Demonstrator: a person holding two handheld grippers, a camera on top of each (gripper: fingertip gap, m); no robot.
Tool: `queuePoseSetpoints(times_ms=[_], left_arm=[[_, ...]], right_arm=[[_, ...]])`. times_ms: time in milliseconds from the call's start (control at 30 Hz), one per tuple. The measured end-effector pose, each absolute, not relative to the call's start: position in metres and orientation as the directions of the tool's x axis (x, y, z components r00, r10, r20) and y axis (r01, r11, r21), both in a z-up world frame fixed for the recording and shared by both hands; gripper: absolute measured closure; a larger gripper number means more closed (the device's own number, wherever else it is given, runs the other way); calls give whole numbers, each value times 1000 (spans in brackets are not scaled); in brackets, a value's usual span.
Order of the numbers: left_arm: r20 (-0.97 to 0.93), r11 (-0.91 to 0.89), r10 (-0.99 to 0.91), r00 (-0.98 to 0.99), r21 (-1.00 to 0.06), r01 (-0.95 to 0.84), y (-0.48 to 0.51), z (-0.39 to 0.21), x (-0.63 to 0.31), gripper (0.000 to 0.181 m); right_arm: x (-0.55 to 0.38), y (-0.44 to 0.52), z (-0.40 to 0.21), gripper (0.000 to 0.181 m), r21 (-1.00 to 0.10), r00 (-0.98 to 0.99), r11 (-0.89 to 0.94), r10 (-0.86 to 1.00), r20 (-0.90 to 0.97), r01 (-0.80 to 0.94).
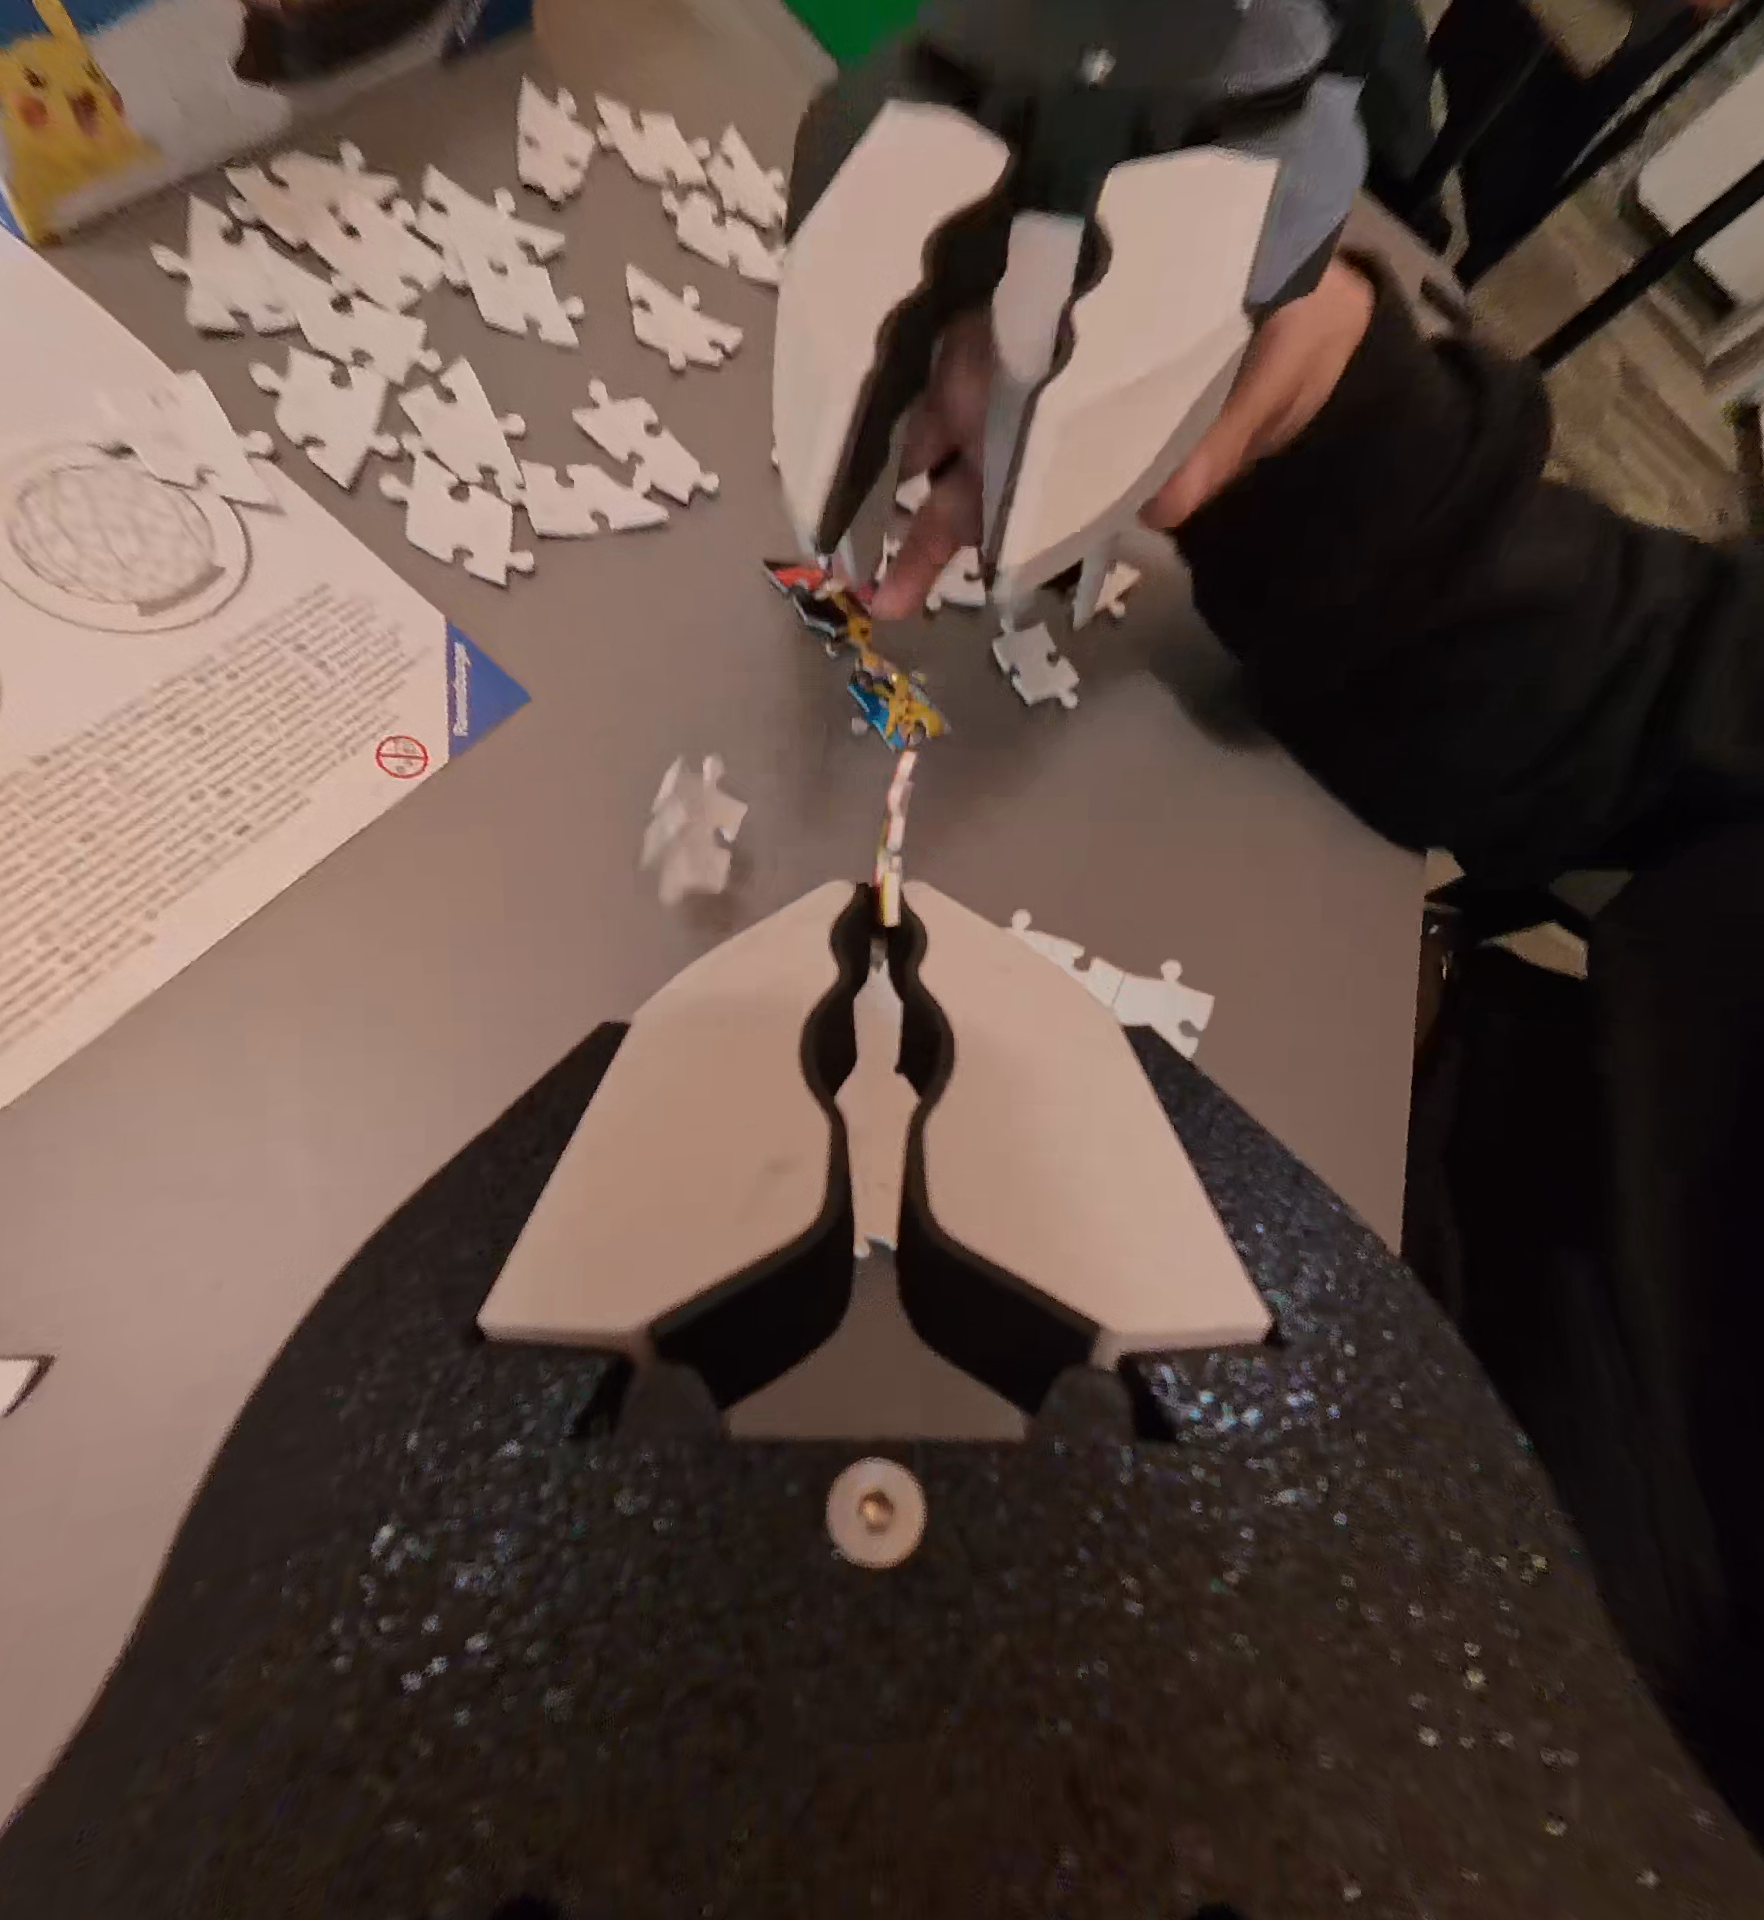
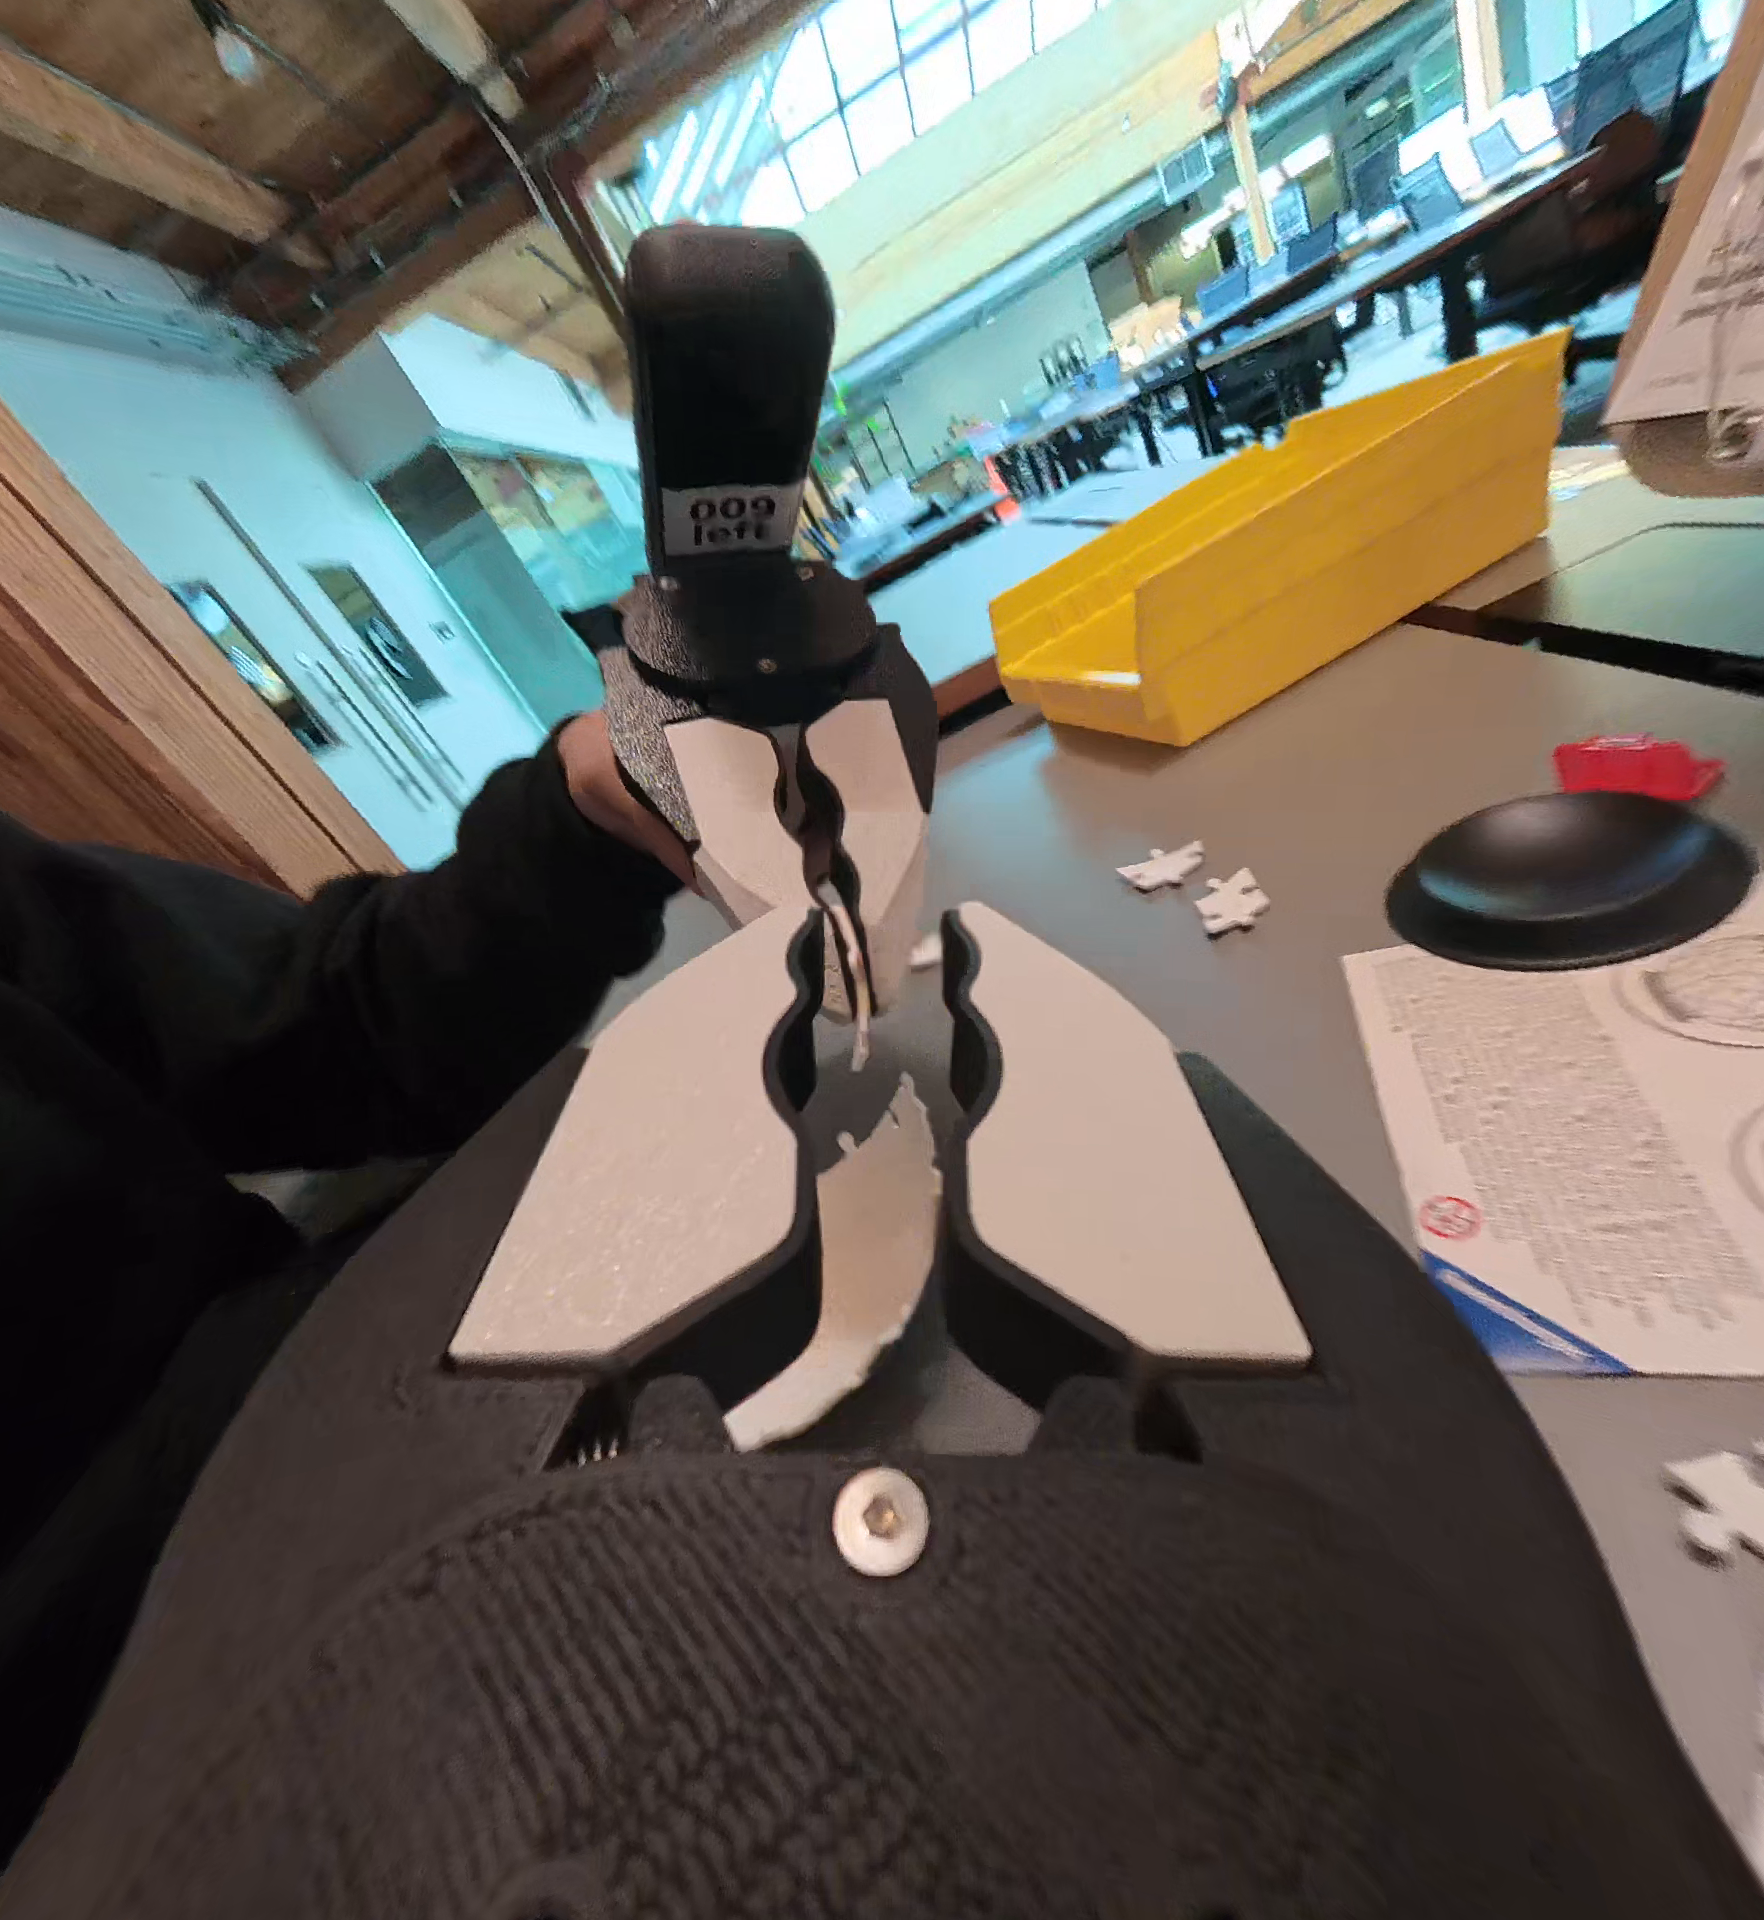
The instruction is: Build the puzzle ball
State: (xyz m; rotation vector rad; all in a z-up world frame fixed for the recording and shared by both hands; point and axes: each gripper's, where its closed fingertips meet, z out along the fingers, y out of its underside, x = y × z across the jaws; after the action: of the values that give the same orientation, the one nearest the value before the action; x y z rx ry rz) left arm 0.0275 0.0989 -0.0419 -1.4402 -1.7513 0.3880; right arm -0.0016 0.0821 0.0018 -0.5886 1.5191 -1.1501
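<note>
A curved strip of joined puzzle pieces (image 1: 894, 707), printed on one side and white on the other, hangs over the grey table (image 1: 338, 1091). My left gripper (image 1: 883, 896) is shut on one end of the strip, edge-on between its white fingers. My right gripper (image 1: 919, 577) points down at the strip's far end with its jaws apart. In the right wrist view the strip's white back (image 2: 878, 1247) runs between the open fingers of my right gripper (image 2: 883, 920) without being pinched. My left gripper (image 2: 845, 966) holds it just beyond.
Several loose white pieces (image 1: 390, 281) lie spread at the back left, with a few (image 1: 1127, 977) close by. An instruction sheet (image 1: 130, 675) lies on the left and a puzzle box (image 1: 26, 114) stands behind it. A black dish stand (image 2: 1574, 883), a red part (image 2: 1636, 769) and a yellow bin (image 2: 1273, 592) sit farther off.
</note>
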Motion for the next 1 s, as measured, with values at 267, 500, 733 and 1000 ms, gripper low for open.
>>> queuePoseSetpoints(times_ms=[267,500,733,1000], left_arm=[[410,185,910,66,-543,819,119,-67,28,179],[345,127,936,70,-515,848,121,-77,20,179],[216,73,973,83,-630,773,104,-67,16,140],[219,-302,882,418,-420,856,125,-95,17,149]], right_arm=[[17,102,-38,164,-930,-314,305,-920,-233,-204],[25,112,-58,179,-889,-304,362,-912,-274,-282],[-7,114,-64,179,-797,-504,591,-728,-464,-120],[-7,149,-76,179,-724,-555,682,-645,-525,-108]])
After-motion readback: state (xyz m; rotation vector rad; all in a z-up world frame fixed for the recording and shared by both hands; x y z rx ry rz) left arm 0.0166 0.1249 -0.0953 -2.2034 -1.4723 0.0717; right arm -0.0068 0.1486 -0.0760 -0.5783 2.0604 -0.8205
